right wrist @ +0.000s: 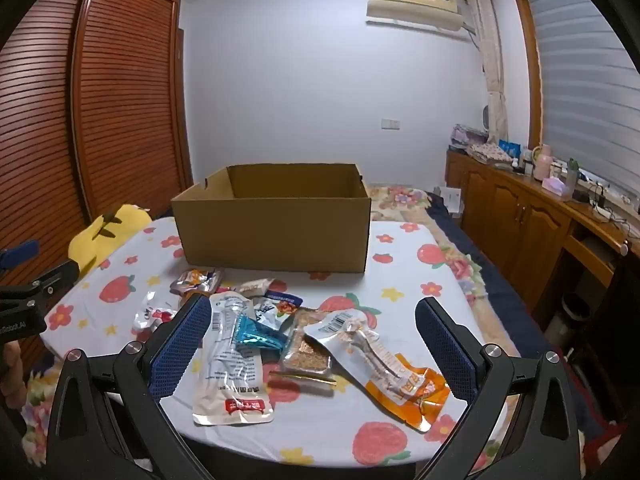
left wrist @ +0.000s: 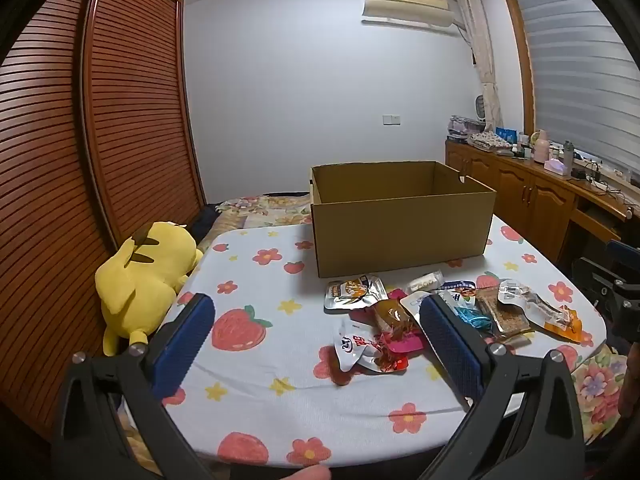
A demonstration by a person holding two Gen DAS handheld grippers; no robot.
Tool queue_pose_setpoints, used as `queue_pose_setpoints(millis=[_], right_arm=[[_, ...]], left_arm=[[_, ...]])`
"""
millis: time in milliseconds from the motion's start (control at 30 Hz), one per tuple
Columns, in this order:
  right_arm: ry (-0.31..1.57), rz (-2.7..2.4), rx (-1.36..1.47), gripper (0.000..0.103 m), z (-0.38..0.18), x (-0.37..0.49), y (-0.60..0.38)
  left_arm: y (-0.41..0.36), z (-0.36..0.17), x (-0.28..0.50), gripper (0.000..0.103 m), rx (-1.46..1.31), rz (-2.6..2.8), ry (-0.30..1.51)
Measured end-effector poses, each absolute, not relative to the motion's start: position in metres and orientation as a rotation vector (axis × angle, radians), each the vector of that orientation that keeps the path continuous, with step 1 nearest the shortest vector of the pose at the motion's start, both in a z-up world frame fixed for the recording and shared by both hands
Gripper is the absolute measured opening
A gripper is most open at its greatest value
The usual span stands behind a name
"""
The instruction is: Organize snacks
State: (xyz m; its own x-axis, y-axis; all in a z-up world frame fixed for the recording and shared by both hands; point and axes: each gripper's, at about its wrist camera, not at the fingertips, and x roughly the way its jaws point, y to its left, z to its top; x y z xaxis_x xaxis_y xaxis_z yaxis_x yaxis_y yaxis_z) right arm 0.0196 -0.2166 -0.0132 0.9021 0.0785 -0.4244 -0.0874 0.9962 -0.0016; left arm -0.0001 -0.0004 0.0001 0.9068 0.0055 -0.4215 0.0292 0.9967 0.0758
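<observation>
Box (right wrist: 276,232) floor — hidden by walls

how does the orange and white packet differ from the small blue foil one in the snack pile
The orange and white packet is much the larger and lies long and flat at the pile's right edge; the blue foil packet is small and crumpled, resting on other snacks mid-pile. The orange one has a clear window and a barcode; the blue one is shiny metallic all over. Both lie on the tablecloth in front of the cardboard box, outside it.
</observation>
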Motion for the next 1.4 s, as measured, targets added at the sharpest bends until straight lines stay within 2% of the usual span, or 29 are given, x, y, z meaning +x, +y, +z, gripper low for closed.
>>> queue_pose_setpoints(millis=[1400], right_arm=[[0.432,0.083,-0.023,0.103,-0.014,0.019,-0.219]], left_arm=[[-0.001,0.012,-0.006,0.103,0.074,-0.016,0.425]])
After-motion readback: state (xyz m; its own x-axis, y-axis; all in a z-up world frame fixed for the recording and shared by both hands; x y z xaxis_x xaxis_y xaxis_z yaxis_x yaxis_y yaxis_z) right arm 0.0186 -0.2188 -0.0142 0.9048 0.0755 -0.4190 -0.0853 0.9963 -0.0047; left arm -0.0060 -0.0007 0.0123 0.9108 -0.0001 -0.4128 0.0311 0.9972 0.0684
